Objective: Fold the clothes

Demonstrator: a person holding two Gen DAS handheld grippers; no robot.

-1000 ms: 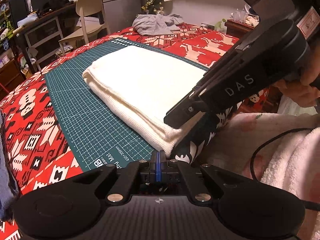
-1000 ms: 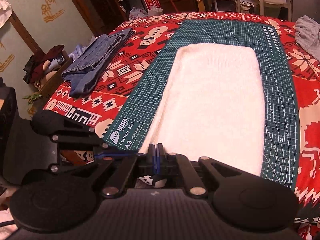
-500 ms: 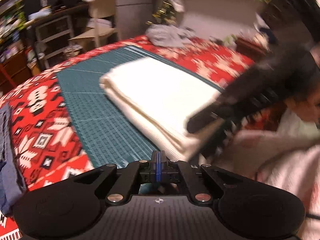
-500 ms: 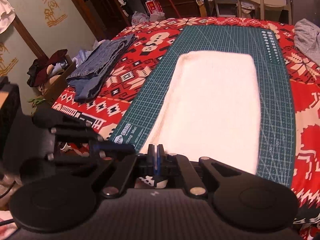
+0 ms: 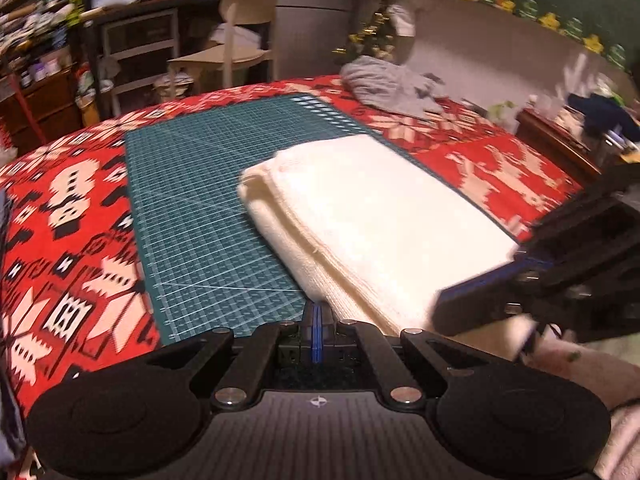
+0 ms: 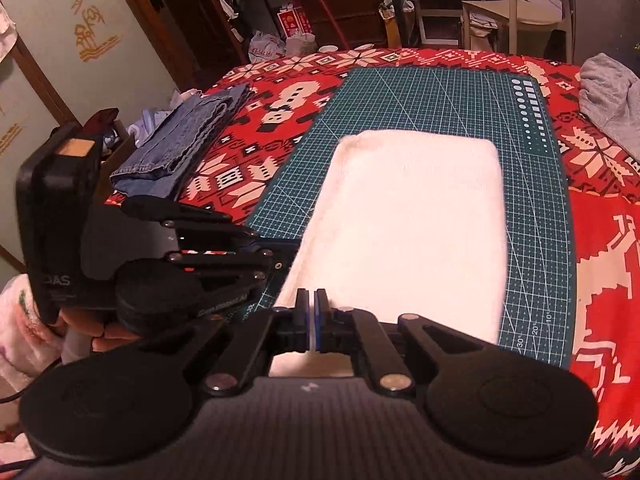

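A cream knit garment (image 5: pixel 380 216) lies folded into a long thick strip on the green cutting mat (image 5: pixel 200 200). My left gripper (image 5: pixel 317 312) is shut, its tips at the near left side of the strip with nothing seen between them. From the right wrist view, the left gripper (image 6: pixel 294 246) points in at the left edge of the garment (image 6: pixel 412 220). My right gripper (image 6: pixel 311 306) is shut with its tips over the garment's near end. Cloth shows beneath its fingers, and no cloth is clearly pinched. The right gripper (image 5: pixel 440 314) looks blurred in the left wrist view.
The mat (image 6: pixel 420 96) lies on a red patterned cover. Folded jeans (image 6: pixel 180 148) sit at its left edge, and a crumpled grey garment (image 6: pixel 608 96) lies at the far right corner. A pale chair (image 5: pixel 240 28) and cluttered shelves stand beyond, with a wooden side table (image 5: pixel 556 136) to the right.
My left gripper has slid forward along the garment's left side and rolled, so the strip now sits further right in its view. The right gripper has hardly moved.
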